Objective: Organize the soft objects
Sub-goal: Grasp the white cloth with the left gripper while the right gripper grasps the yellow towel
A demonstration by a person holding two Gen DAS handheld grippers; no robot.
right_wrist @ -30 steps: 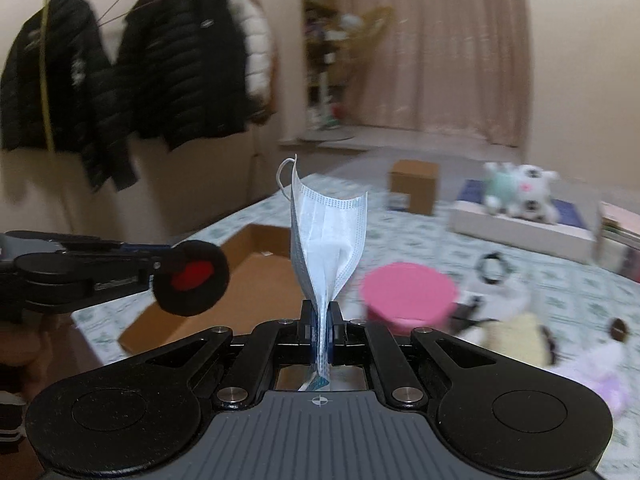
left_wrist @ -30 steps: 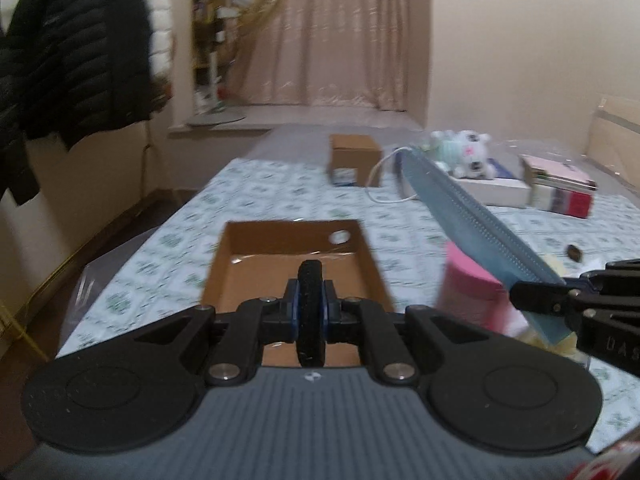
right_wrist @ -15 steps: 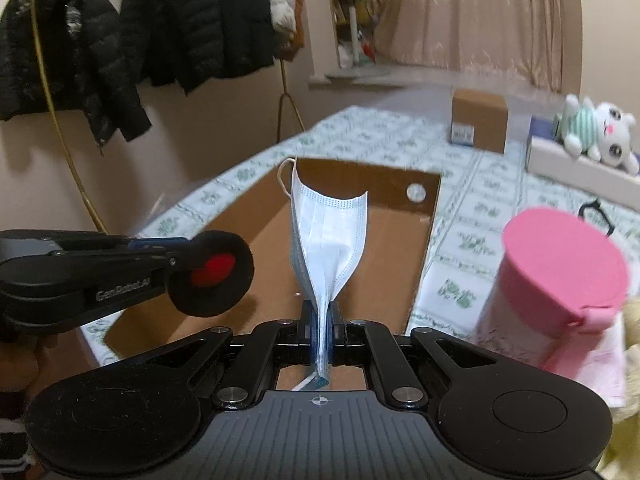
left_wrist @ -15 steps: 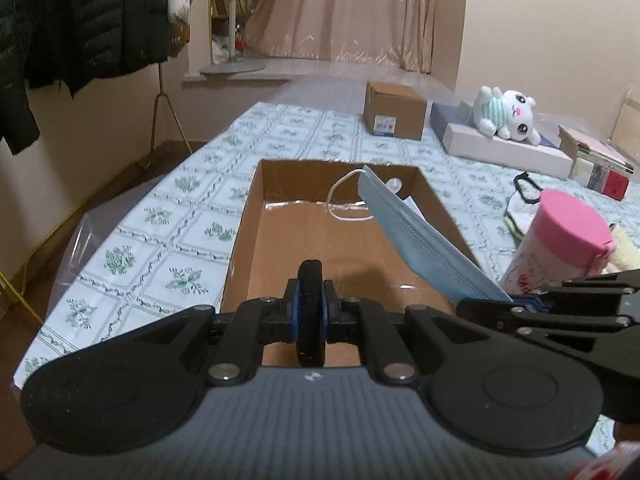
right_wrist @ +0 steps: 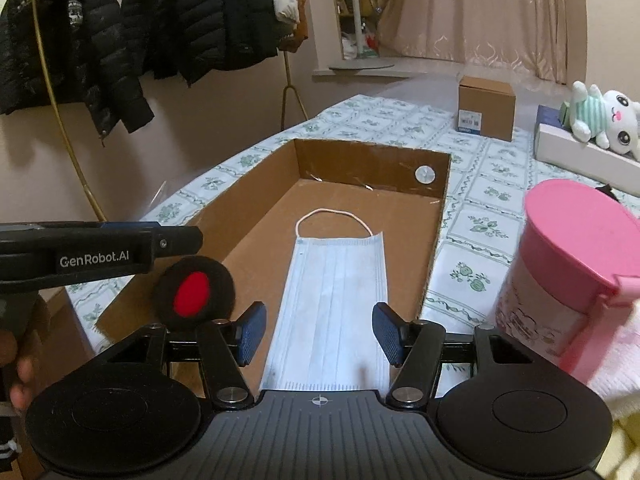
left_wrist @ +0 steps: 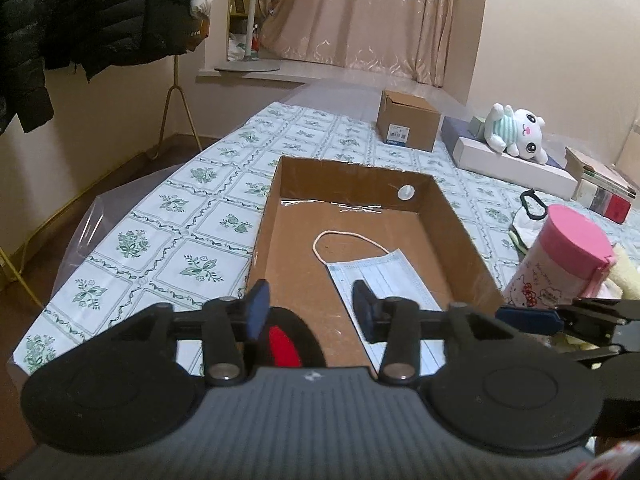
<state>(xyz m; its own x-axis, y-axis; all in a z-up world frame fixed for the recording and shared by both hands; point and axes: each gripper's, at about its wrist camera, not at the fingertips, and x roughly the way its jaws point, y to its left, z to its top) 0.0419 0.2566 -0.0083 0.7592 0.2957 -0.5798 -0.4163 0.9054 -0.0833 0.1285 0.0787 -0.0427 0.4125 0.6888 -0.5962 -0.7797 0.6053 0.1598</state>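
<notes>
A light blue face mask lies flat on the floor of the open cardboard box; it also shows in the left wrist view, inside the box. My right gripper is open just above the mask's near end. A round black pad with a red centre sits under my left gripper, at the box's near left; in the left wrist view the pad lies below my open left gripper. Whether the pad rests on the box floor I cannot tell.
A pink-lidded cup stands right of the box, with soft pale items beside it. A white plush toy lies on a flat box at the back right, near a small carton. Jackets hang at the left.
My right gripper opened and let the mask drop flat into the box. My left gripper opened and released the black and red pad. Both grippers came lower over the box.
</notes>
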